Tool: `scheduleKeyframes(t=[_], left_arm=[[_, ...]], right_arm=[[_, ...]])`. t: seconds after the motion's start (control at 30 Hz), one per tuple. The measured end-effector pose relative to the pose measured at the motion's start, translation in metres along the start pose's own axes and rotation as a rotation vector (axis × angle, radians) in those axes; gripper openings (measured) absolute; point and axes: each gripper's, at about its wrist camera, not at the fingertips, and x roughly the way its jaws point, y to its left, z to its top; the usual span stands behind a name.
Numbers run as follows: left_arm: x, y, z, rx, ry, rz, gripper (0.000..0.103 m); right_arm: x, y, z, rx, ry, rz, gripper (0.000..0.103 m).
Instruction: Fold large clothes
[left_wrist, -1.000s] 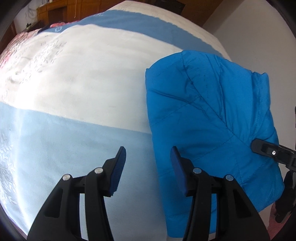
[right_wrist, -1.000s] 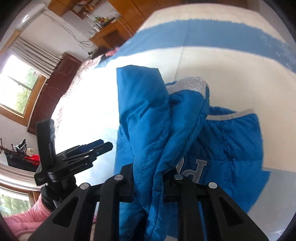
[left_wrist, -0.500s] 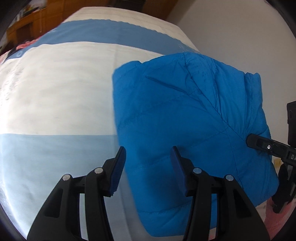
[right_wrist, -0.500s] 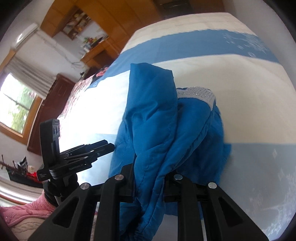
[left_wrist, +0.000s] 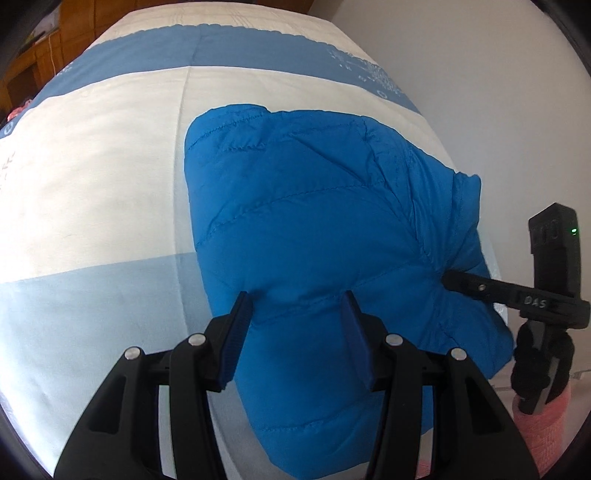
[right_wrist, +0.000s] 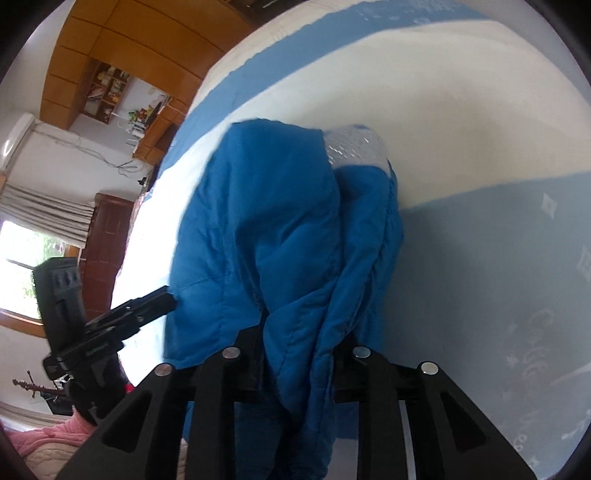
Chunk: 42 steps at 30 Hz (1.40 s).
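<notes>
Right wrist: striped blue-and-white bedspread (right_wrist: 480, 122), wooden cabinets (right_wrist: 110, 33), curtained window (right_wrist: 33, 236).

Both tools are matte black plastic: the left gripper (left_wrist: 295, 328) carries ribbed blue pads (left_wrist: 234, 343) and silver screw heads (left_wrist: 196, 339), the right gripper (right_wrist: 297, 365) matching silver screws (right_wrist: 231, 353). Pink knitted sleeve (left_wrist: 543, 432) behind.

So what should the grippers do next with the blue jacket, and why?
Probably the right gripper lets go fully: its jaws have just been opening, and the blue jacket is still bunched between them on the bed. The left gripper hangs open.
</notes>
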Motion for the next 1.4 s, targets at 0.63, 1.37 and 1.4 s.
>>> scheduleKeyframes(t=[0.63,1.37,1.4], left_arm=[[-0.027,-0.001,-0.011,0.066,-0.057,0.057,0.054],[0.012,0.004,-0.043,0.060,0.020,0.010,0.067],[0.012,0.004,-0.042,0.057,0.023,0.006,0.067]], right_arm=[[-0.048,0.038,-0.031,-0.218,-0.158,-0.332,0.048],[-0.002,-0.007,-0.083,-0.099,-0.024,-0.116,0.023],[-0.004,-0.005,-0.082,-0.103,-0.021,-0.115,0.023]])
